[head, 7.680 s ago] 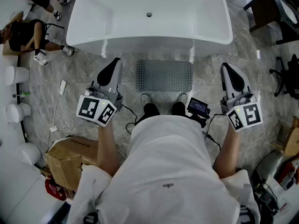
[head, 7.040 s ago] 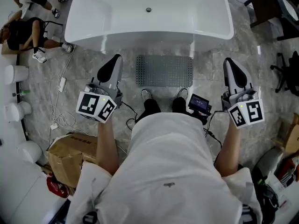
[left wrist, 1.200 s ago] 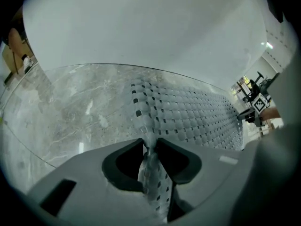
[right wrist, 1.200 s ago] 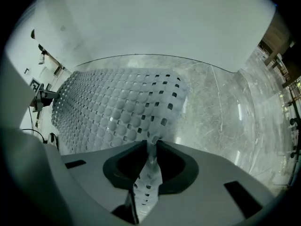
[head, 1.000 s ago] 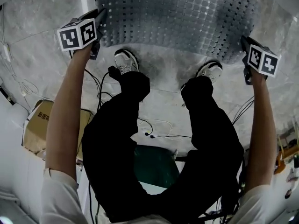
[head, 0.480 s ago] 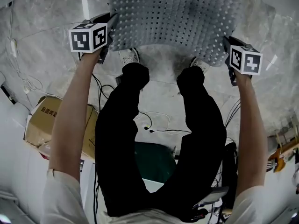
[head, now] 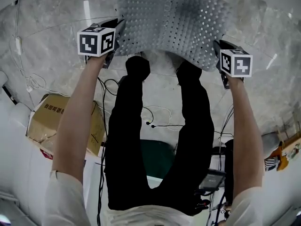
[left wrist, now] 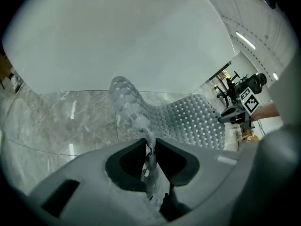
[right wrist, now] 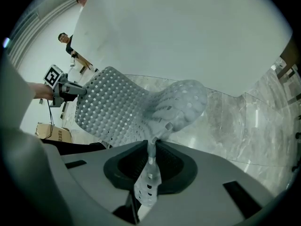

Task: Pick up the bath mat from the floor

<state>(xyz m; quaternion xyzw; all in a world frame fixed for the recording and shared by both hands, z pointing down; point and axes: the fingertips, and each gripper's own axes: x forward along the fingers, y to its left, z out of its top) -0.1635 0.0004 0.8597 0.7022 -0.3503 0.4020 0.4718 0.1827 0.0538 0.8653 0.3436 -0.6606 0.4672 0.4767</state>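
The grey perforated bath mat (head: 176, 20) hangs off the marble floor, stretched between my two grippers and sagging in the middle above the person's legs. My left gripper (head: 115, 34) is shut on the mat's near left corner; in the left gripper view the mat's edge (left wrist: 149, 149) is pinched between the jaws, which have just been closing tighter on it. My right gripper (head: 217, 48) is shut on the near right corner, with the mat (right wrist: 136, 105) fanning out ahead and its edge (right wrist: 151, 157) squeezed between the jaws.
The white bathtub (left wrist: 117, 36) fills the view beyond the mat. A cardboard box (head: 49, 124) sits at the left by the person's leg, and cables (head: 153, 119) trail across the marble floor (head: 47, 36). A person (right wrist: 66, 40) stands far off.
Both grippers have risen with the mat, lifting its near edge off the floor. The mat now covers the shoes that showed a second ago.
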